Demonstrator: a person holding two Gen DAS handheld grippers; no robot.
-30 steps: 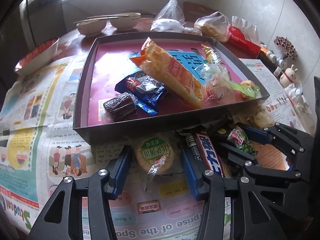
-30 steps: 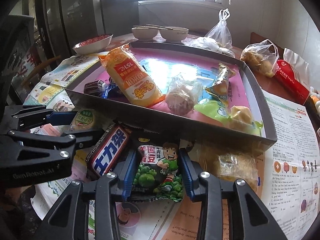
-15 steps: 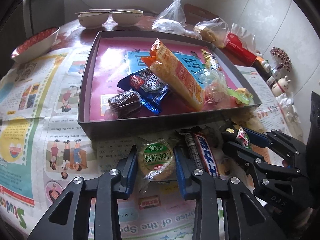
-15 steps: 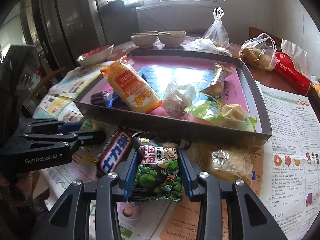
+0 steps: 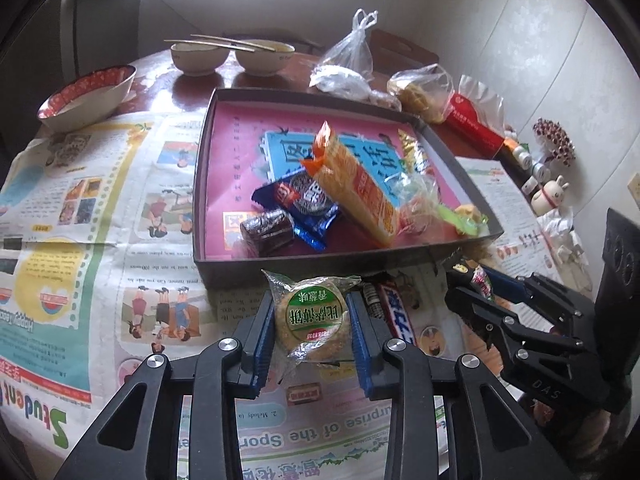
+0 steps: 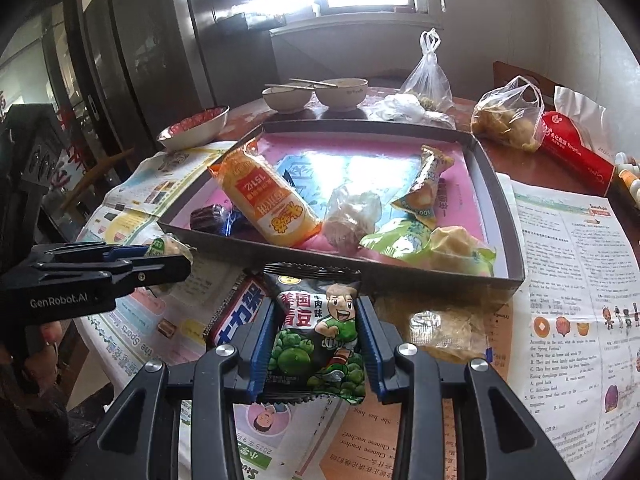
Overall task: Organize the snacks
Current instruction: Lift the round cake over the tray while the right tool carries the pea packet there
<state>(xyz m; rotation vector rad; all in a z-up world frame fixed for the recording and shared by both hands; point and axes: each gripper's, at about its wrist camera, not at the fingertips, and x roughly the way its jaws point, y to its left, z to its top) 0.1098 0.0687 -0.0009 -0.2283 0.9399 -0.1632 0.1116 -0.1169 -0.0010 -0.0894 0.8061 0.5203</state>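
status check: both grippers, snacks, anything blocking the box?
Left gripper just closed on round biscuit pack. Right gripper shut on green pea packet. Both short of the box; near wall ahead, chocolate bar loose on newspaper.

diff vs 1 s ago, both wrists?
The left gripper has just closed its jaws on the round wrapped biscuit, which sat loose between them before, and lifted it off the newspaper. The right gripper keeps its grip on the green pea packet, also raised a little. Unchanged: the snacks in the box, and the chocolate bar on the paper.
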